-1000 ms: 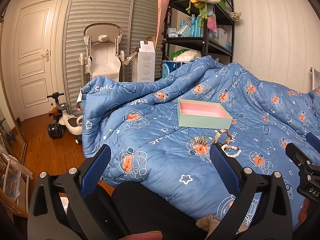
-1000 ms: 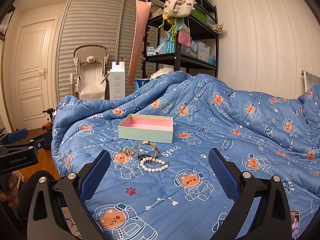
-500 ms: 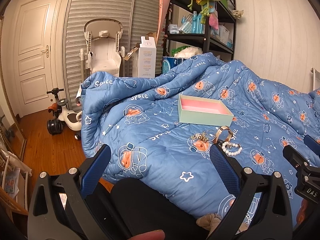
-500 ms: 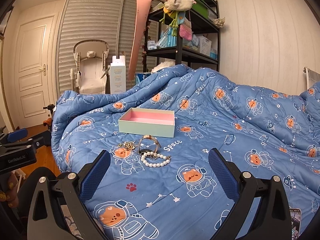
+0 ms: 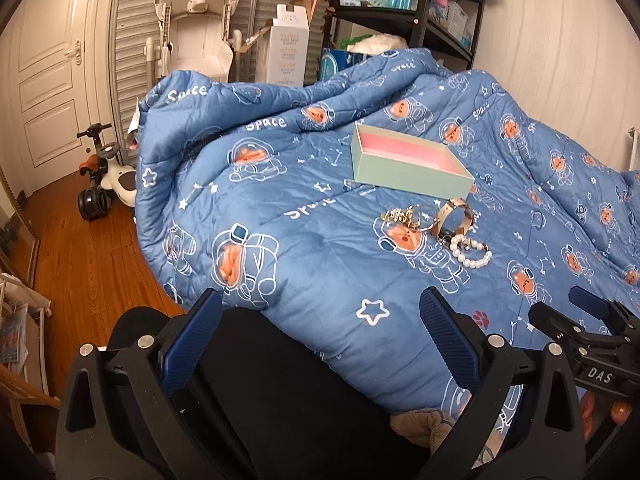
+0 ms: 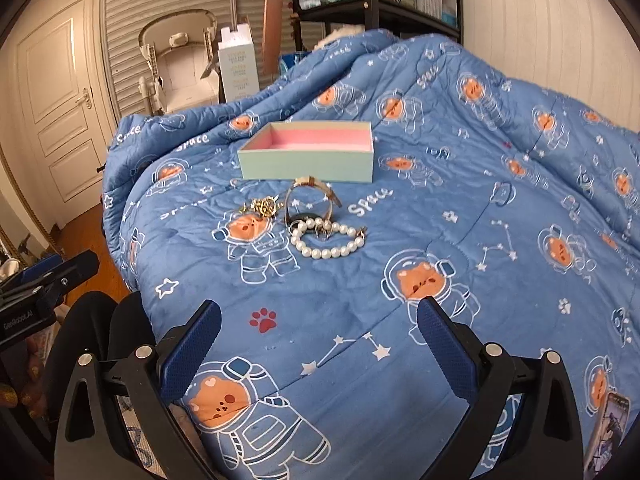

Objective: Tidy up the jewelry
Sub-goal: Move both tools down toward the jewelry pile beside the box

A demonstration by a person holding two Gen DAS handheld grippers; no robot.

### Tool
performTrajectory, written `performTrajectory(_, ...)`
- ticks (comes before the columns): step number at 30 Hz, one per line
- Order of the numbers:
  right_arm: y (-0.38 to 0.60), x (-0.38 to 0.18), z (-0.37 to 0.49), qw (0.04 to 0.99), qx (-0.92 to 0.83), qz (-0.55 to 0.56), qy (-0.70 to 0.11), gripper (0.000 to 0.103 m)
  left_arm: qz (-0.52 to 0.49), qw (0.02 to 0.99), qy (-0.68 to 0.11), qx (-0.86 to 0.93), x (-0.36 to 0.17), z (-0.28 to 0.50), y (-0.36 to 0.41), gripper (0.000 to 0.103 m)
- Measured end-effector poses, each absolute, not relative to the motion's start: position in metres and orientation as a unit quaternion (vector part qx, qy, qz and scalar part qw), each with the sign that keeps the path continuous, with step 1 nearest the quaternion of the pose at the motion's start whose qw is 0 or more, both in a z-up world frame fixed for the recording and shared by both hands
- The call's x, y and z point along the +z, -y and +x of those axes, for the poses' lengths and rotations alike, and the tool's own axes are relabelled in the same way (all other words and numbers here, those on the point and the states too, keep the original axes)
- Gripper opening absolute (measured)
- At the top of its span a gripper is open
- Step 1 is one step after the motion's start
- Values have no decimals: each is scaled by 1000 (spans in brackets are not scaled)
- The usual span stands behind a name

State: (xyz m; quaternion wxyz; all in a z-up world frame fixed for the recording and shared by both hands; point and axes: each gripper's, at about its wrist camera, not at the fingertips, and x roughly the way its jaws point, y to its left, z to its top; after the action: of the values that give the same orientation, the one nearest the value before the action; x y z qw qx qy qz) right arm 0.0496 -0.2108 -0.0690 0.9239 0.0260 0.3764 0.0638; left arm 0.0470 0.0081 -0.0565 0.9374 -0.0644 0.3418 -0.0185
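Right, both grippers, left (image 5: 320, 340) & right (image 6: 318, 338), are hovering w/ fingers spread wide, holding nothing. White pearl bracelet (image 6: 328, 242), gold bangle (image 6: 310, 200) & gold chain (image 6: 262, 206) are lying just beside the mint-green cardboard box w/ pink lining (image 6: 308, 160) on the blue astronaut-print quilt (image 6: 460, 208).

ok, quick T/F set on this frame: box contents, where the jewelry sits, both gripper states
1. The box is empty. True.
2. The pearl bracelet lies inside the box. False: it lies on the quilt, in front of the box.
3. The right gripper is open and holds nothing. True.
4. The left gripper is shut on the gold chain. False: it is open, and the chain lies on the quilt.
5. The watch lies between box and bracelet. True.
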Motion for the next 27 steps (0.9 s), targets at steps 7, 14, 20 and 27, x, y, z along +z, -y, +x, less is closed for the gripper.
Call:
performTrajectory(7, 242, -80, 92, 911, 64, 56, -403, 92, -43, 928, -363, -77, -69, 82, 4, 96)
performTrajectory(14, 247, -84, 133, 892, 93, 55, -440, 67, -16, 917, -378, -122, -66, 133, 25, 72)
performTrajectory(20, 233, -83, 150, 889, 132, 21, -438, 54, 9, 904, -389, -179, -73, 166, 51, 60)
performTrajectory(27, 241, -101, 170, 872, 115, 39, -475, 33, 23, 884, -412, -217, -96, 183, 71, 39)
